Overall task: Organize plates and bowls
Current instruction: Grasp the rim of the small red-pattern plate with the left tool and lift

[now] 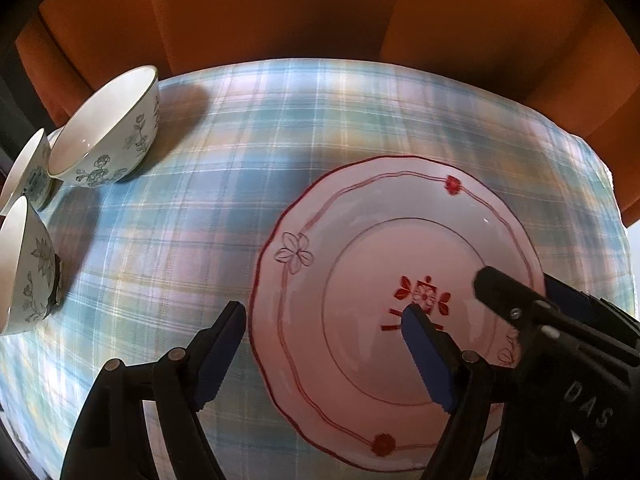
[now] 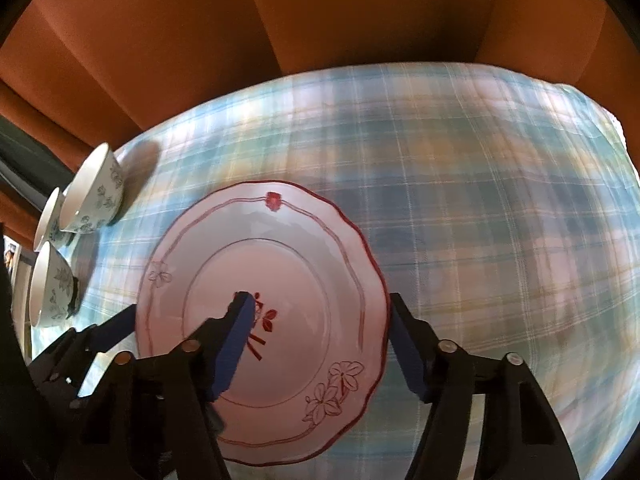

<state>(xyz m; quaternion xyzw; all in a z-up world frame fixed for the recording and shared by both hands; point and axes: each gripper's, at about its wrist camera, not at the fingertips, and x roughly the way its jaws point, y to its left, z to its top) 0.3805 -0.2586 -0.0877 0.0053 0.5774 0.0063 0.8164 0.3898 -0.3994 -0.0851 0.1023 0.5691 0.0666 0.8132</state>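
A white plate [image 1: 360, 240] with red flower trim lies flat on the plaid tablecloth; it also shows in the right wrist view [image 2: 304, 264]. My left gripper [image 1: 324, 320] is open and straddles the plate's left rim, one finger over the plate, one outside. My right gripper [image 2: 320, 312] is open and straddles the plate's right rim the same way. The right gripper also shows in the left wrist view [image 1: 552, 320]. Three white bowls with blue-green flowers [image 1: 108, 128] stand at the table's left edge, also in the right wrist view [image 2: 94, 192].
The plaid tablecloth [image 1: 320, 112] covers the table. Orange chair cushions [image 1: 280, 12] stand behind the far edge. The cloth's right edge [image 2: 616, 120] drops off at the right.
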